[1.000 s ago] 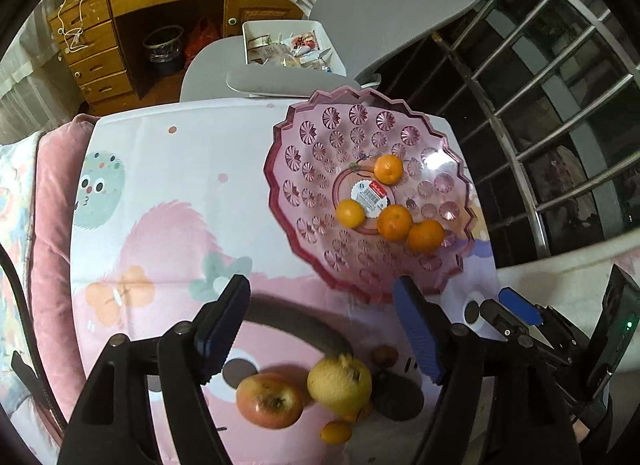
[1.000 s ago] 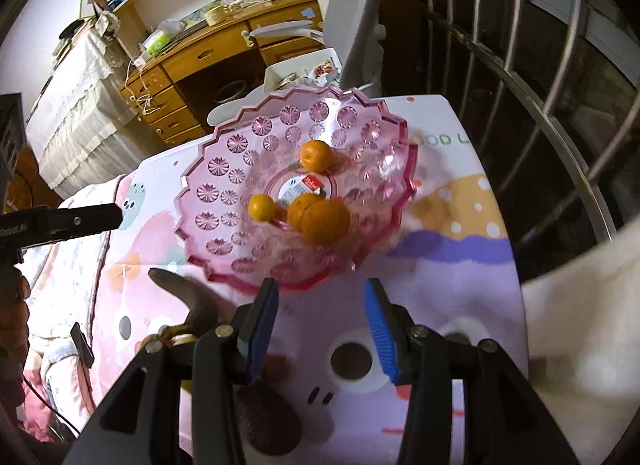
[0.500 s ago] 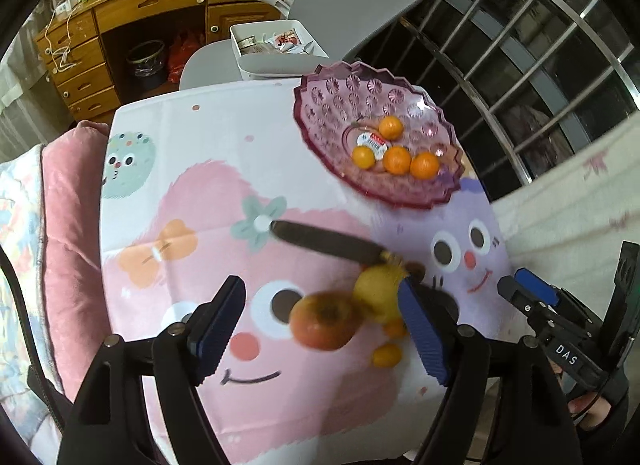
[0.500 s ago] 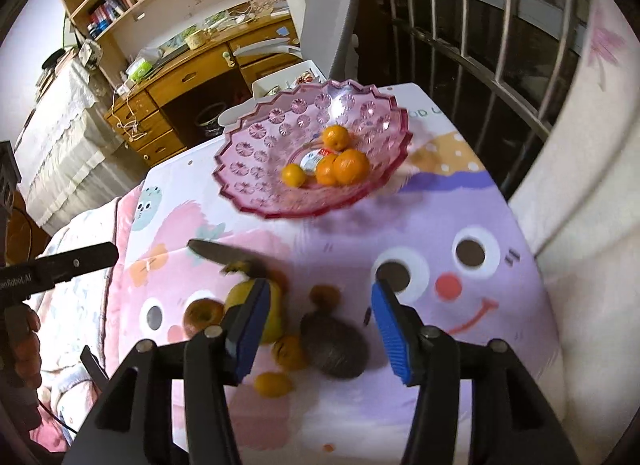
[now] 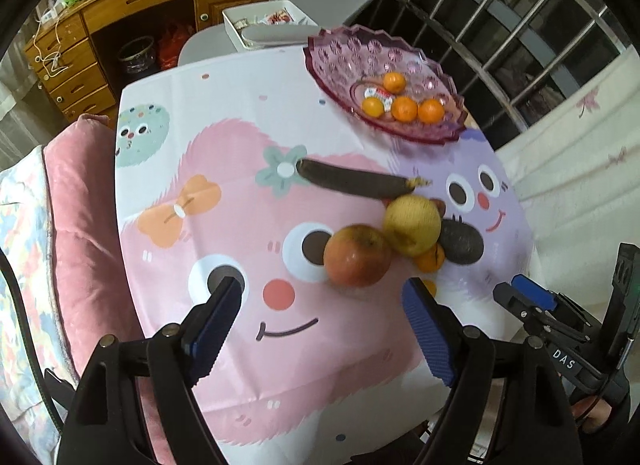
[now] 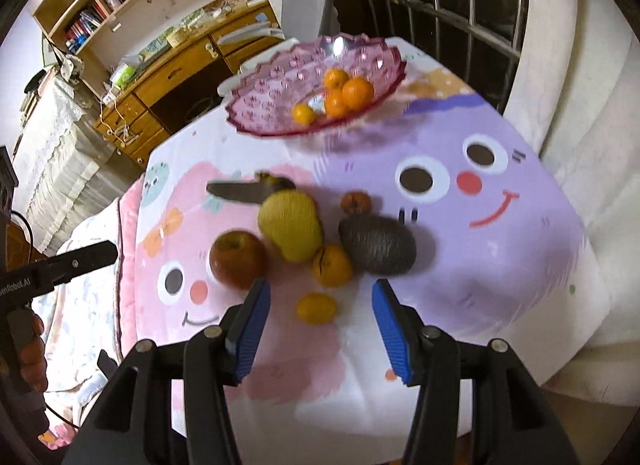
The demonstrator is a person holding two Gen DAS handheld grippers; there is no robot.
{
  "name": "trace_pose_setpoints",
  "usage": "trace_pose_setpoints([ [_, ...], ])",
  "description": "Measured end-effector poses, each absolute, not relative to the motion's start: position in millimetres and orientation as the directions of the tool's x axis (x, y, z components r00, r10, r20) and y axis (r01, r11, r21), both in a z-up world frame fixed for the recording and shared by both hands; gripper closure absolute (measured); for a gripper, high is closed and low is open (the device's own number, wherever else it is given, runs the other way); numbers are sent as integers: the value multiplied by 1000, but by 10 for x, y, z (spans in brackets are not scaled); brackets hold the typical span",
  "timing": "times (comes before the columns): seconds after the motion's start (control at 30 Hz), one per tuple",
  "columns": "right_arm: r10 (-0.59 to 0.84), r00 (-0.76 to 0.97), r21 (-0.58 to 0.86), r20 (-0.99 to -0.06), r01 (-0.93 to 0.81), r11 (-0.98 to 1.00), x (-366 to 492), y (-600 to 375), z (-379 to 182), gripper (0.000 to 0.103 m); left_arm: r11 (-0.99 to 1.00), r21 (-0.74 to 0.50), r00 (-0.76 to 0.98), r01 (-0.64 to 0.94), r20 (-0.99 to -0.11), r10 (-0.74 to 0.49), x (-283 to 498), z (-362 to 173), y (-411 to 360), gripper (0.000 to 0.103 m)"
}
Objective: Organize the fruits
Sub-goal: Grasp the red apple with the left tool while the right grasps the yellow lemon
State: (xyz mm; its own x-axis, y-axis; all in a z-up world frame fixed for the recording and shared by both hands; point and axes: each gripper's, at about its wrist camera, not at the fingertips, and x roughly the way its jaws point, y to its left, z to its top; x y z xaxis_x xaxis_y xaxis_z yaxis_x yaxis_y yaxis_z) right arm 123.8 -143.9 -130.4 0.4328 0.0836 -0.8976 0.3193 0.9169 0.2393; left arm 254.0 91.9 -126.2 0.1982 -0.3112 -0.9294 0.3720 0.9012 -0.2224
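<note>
**Inspector:** Fruits first. Which one lies nearest a tool?

**Assistant:** Start at the right gripper: jaws wide apart, holding nothing, raised above the near edge of the table. Directly ahead, between the lines of its fingers, lies a small orange. Just beyond it sits a larger orange, touching the yellow pear on its left and close to the dark avocado on its right.

**Inspector:** And the left tool?

**Assistant:** The left gripper is likewise spread and empty. The red apple lies ahead of it, slightly toward its right finger and touching the pear.

**Inspector:** Any long item?

**Assistant:** One blackened banana, its long axis running across both views, beyond the pear.

**Inspector:** Destination?

**Assistant:** The pink glass bowl at the far side, well apart from the loose pile, with four oranges inside.

**Inspector:** Finding?

**Assistant:** In my judgement the right hand is better placed for the small orange; it needs to travel straight forward and down. Some blur in both views; fine contacts uncertain.
</note>
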Motion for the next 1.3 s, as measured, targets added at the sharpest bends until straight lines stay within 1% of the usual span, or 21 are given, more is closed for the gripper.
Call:
trace_pose_setpoints([
  [0.2,114,395,250,-912,312,917,1109,-1307,-1489,50,891,-220,173,397,-936,-308,2497,-1405,850,21],
  [0.33,156,396,292,-905,312,904,1054,-1244,-1615,49,878,-225,135,423,-942,-307,2509,-1553,733,20],
  [0.63,166,377,283,-911,278,918,1162,-1106,-1982,49,872,-228,55,432,-959,-278,2644,-2048,436,19],
  [0.77,142,378,245,-915,241,939,1219,-1042,-2120,49,877,-225,27,425,-965,-261,2691,-2263,367,19],
  [0.93,100,352,181,-931,207,961,1277,-1015,-2264,49,879,-253,-2,404,-961,-276,2770,-2458,309,18],
  [1.3,63,345,113,-937,127,985,1426,-1001,-2364,49,872,-272,-5,408,-955,-296,2869,-2598,125,19],
])
